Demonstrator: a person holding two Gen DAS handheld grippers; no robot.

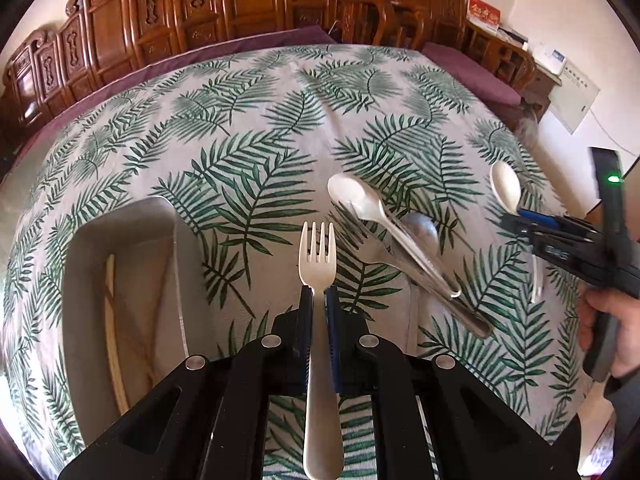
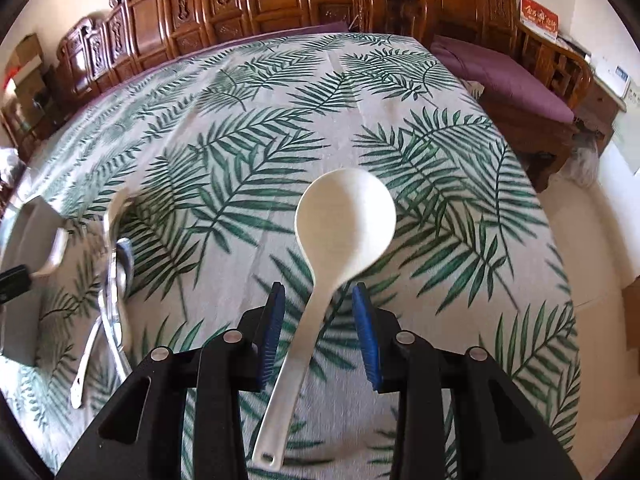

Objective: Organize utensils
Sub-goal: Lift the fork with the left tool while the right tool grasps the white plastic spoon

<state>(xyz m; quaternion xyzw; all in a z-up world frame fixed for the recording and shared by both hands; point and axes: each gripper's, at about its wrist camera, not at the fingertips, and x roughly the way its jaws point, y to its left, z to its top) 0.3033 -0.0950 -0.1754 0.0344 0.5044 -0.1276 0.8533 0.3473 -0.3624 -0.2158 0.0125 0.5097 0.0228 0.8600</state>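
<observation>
My left gripper is shut on a white plastic fork, tines pointing forward, held above the leaf-print tablecloth. A clear organizer tray with a chopstick in it lies to its left. My right gripper is open, its blue pads either side of the handle of a large white spoon that lies on the cloth; it also shows in the left wrist view. A pile of a white spoon, a metal spoon and a metal fork lies in the middle.
Carved wooden benches with purple cushions line the table's far and right sides. The table's right edge drops to a pale floor. The pile and the tray also show at the left of the right wrist view.
</observation>
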